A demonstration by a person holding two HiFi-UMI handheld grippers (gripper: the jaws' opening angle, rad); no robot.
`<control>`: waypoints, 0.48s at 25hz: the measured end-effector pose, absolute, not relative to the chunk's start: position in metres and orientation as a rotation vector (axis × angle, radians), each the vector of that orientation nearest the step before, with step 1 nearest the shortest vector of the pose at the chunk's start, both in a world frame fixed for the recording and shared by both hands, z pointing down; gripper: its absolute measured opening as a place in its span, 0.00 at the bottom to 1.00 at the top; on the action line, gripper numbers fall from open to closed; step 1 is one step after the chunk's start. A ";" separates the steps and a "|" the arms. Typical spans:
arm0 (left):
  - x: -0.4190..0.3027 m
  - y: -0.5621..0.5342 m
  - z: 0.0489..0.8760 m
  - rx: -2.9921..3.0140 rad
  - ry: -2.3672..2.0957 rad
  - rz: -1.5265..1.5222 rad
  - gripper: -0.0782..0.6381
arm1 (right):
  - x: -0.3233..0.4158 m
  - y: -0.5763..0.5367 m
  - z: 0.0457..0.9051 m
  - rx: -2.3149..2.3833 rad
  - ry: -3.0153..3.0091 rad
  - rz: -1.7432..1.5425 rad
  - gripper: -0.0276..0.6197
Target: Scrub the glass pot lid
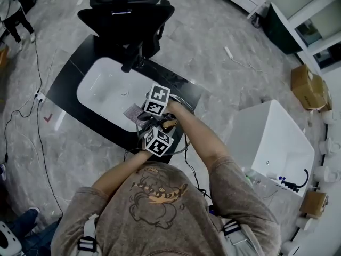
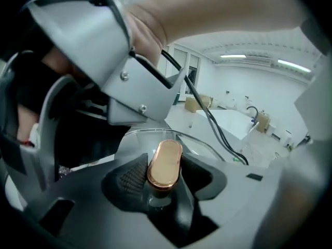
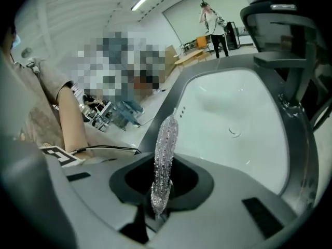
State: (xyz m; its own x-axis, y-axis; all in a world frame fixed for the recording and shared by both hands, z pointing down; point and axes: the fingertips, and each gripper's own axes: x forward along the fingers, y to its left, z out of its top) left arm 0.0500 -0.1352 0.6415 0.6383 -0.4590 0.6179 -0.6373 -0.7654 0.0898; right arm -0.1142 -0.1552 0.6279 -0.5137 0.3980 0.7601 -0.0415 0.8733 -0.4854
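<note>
Glass lid (image 1: 169, 124) mostly hidden under 2 marker cubes (image 1: 158, 100), head view.

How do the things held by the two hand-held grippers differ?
The lid knob in the left hand-held gripper is copper-coloured; the scrubbing cloth in the right hand-held gripper is silvery. The knob is smooth and thick; the cloth is glittery and thin. Both are clamped between jaws.
</note>
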 end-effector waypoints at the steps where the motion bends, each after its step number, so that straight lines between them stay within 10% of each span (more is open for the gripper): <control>1: 0.050 -0.135 0.642 2.557 -0.880 0.839 0.39 | -0.116 -0.152 0.631 -0.276 -2.027 0.548 0.16; 12: 0.048 -0.136 0.641 2.548 -0.883 0.822 0.40 | -0.116 -0.154 0.655 -0.278 -1.946 0.483 0.16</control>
State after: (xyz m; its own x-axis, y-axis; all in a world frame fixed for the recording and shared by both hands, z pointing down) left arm 0.0484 -0.1359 0.6411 0.6429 -0.4592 0.6130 -0.6441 -0.7573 0.1082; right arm -0.1157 -0.1536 0.6551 -0.4107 0.4045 0.8171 -0.0243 0.8910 -0.4533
